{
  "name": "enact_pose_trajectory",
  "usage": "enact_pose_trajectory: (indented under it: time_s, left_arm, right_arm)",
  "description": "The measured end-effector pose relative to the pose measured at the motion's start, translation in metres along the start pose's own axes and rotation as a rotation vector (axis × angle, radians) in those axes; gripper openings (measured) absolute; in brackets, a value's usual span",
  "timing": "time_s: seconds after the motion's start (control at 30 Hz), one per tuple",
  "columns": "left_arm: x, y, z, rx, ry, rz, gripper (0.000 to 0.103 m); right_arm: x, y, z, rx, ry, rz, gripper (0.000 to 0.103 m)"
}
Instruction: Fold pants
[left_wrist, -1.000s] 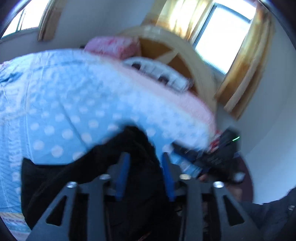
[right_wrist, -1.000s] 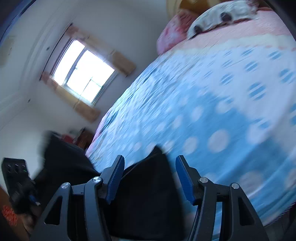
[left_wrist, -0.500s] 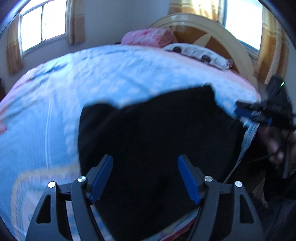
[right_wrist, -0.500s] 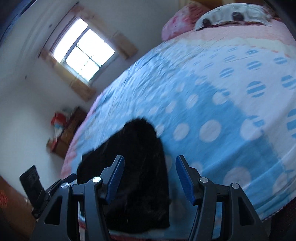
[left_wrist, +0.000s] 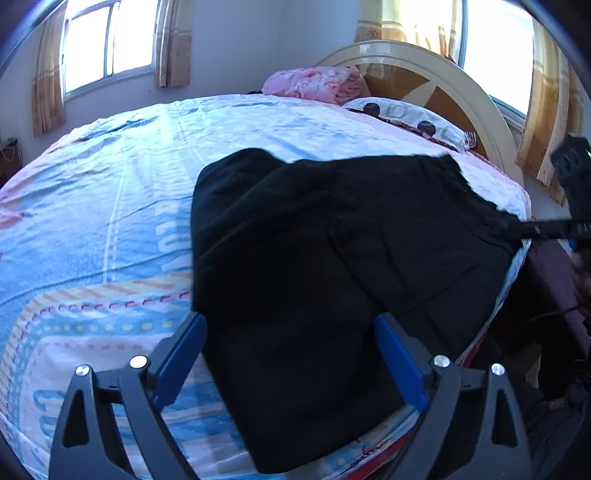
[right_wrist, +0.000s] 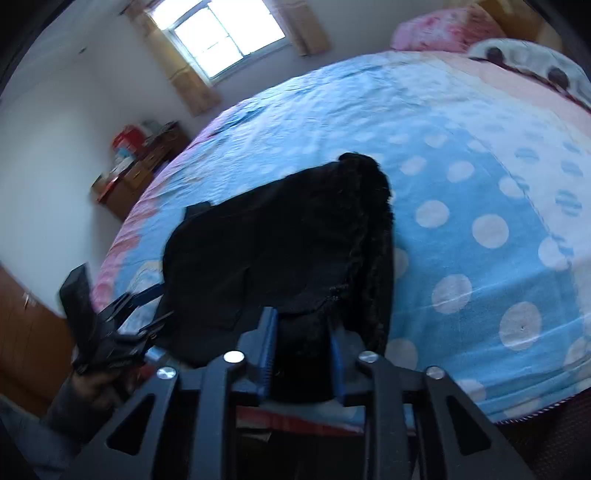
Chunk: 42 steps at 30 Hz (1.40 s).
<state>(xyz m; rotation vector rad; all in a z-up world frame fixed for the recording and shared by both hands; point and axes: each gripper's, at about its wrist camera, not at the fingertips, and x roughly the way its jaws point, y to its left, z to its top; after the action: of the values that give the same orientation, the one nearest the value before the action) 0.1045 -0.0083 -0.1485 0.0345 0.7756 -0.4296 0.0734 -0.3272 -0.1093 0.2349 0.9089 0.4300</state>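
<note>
Black pants (left_wrist: 317, 266) lie folded on the bed near its front edge; they also show in the right wrist view (right_wrist: 280, 243). My left gripper (left_wrist: 290, 354) is open, its blue fingers (left_wrist: 181, 354) spread over the near end of the pants without holding them. My right gripper (right_wrist: 301, 339) is shut on the waistband end of the pants at the bed edge; it shows as a dark bar at the right in the left wrist view (left_wrist: 546, 229). The left gripper also appears at the left of the right wrist view (right_wrist: 125, 314).
The bed has a blue and pink dotted sheet (left_wrist: 110, 206), a pink pillow (left_wrist: 314, 83), a patterned pillow (left_wrist: 406, 118) and a curved wooden headboard (left_wrist: 443, 74). A cluttered wooden desk (right_wrist: 140, 162) stands by the far wall under a window (right_wrist: 221, 37).
My left gripper let go of the pants, opened and drew back over them. My right gripper moved in and shut on the waistband end. The pants now lie flat on the bed.
</note>
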Motion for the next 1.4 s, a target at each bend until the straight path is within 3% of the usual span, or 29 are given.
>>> enact_pose_trajectory:
  time_s: [0.03, 0.17, 0.23, 0.3, 0.37, 0.53, 0.6, 0.7, 0.73, 0.8, 0.9, 1.03, 1.23, 1.3, 1.33, 1.4]
  left_arm:
    - [0.000, 0.002, 0.000, -0.011, -0.002, 0.002, 0.102]
    - [0.001, 0.011, 0.000, -0.062, -0.007, -0.023, 0.102]
    - [0.002, 0.012, 0.005, -0.068, -0.007, -0.023, 0.102]
    - [-0.003, 0.013, 0.013, -0.043, -0.030, -0.004, 0.102]
    - [-0.010, 0.016, 0.021, -0.031, -0.054, 0.031, 0.102]
    - [-0.015, 0.023, 0.021, -0.044, -0.053, 0.070, 0.102]
    - [-0.013, 0.022, 0.014, -0.040, -0.029, 0.082, 0.102]
    - [-0.012, 0.022, 0.007, -0.040, 0.000, 0.087, 0.102]
    - [-0.013, 0.023, 0.005, -0.046, 0.007, 0.095, 0.102]
    - [-0.013, 0.025, 0.004, -0.068, 0.020, 0.090, 0.102]
    - [-0.010, 0.028, 0.001, -0.081, 0.058, 0.091, 0.102]
    - [-0.003, 0.029, -0.005, -0.087, 0.093, 0.083, 0.102]
    - [0.000, 0.033, -0.009, -0.104, 0.093, 0.058, 0.103]
    - [0.000, 0.033, -0.010, -0.101, 0.091, 0.060, 0.103]
    - [0.000, 0.033, -0.010, -0.098, 0.087, 0.060, 0.103]
    - [0.001, 0.032, -0.009, -0.096, 0.083, 0.062, 0.103]
  right_arm:
    - [-0.003, 0.001, -0.003, -0.018, 0.011, -0.016, 0.022]
    - [0.008, -0.016, -0.019, 0.000, 0.099, -0.119, 0.020]
    - [0.023, -0.033, -0.025, 0.042, 0.163, -0.108, 0.021]
    - [0.020, -0.030, -0.022, 0.031, 0.156, -0.099, 0.029]
    - [0.010, -0.022, -0.014, -0.022, 0.148, -0.143, 0.051]
    - [-0.035, -0.004, 0.022, -0.138, 0.016, -0.289, 0.053]
    - [-0.043, 0.001, 0.042, -0.134, -0.038, -0.235, 0.053]
    - [-0.025, 0.025, 0.078, -0.122, -0.040, -0.009, 0.053]
    - [-0.007, 0.041, 0.091, -0.149, -0.030, 0.052, 0.053]
    - [0.022, 0.063, 0.107, -0.193, -0.003, 0.088, 0.053]
    - [0.089, 0.099, 0.136, -0.221, 0.108, 0.167, 0.053]
    - [0.154, 0.125, 0.153, -0.230, 0.203, 0.160, 0.053]
    - [0.201, 0.138, 0.154, -0.252, 0.325, 0.165, 0.052]
    - [0.207, 0.139, 0.152, -0.252, 0.351, 0.187, 0.029]
    - [0.209, 0.141, 0.151, -0.263, 0.350, 0.173, 0.022]
    - [0.211, 0.147, 0.150, -0.288, 0.338, 0.161, 0.018]
